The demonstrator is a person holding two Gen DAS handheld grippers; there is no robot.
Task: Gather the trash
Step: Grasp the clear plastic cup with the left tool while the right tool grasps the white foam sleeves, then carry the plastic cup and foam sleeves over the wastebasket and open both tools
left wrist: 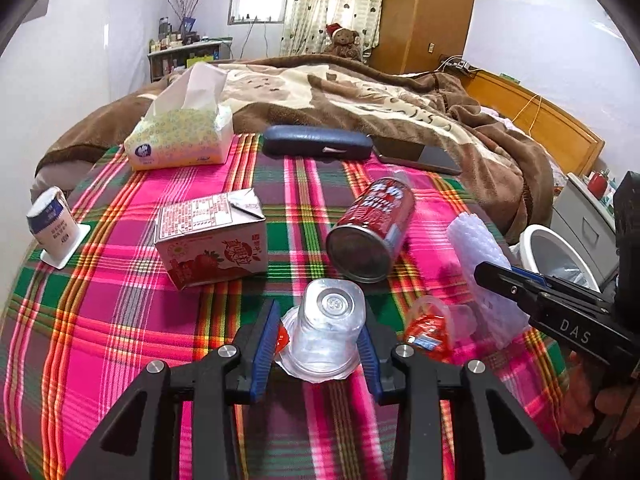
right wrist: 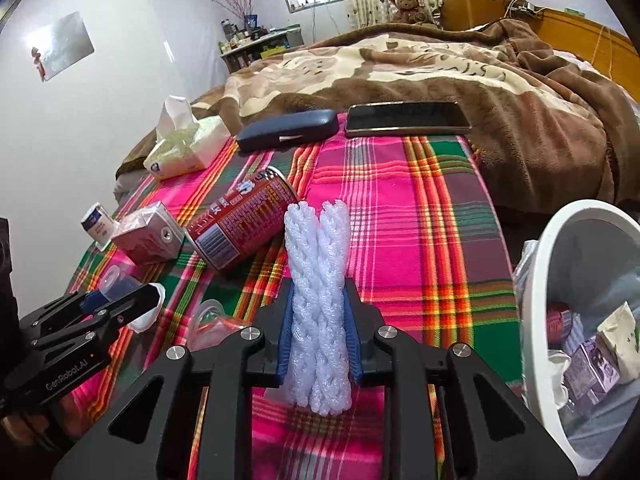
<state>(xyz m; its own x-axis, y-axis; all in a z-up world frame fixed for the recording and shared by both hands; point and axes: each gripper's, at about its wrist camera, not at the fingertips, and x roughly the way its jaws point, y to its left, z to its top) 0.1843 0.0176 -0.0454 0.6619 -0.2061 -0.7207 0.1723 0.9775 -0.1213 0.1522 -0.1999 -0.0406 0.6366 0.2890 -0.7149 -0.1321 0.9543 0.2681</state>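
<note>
My left gripper [left wrist: 320,340] is shut on a clear plastic cup [left wrist: 326,328], held just above the plaid blanket. My right gripper [right wrist: 318,340] is shut on a folded white foam net sleeve [right wrist: 318,292]; the gripper also shows at the right of the left wrist view [left wrist: 516,284]. A red drink can [left wrist: 370,230] lies on its side ahead of the cup. A strawberry milk carton [left wrist: 210,240] lies to its left. A crumpled clear and red wrapper [left wrist: 430,330] lies right of the cup. The white trash bin [right wrist: 560,264] stands at the bed's right side with trash inside.
A tissue pack [left wrist: 180,136], a dark glasses case [left wrist: 316,142] and a phone [right wrist: 406,118] lie at the far edge of the plaid blanket [left wrist: 120,320]. A small white cup [left wrist: 52,224] stands on a coaster at the left. A brown blanket covers the bed beyond.
</note>
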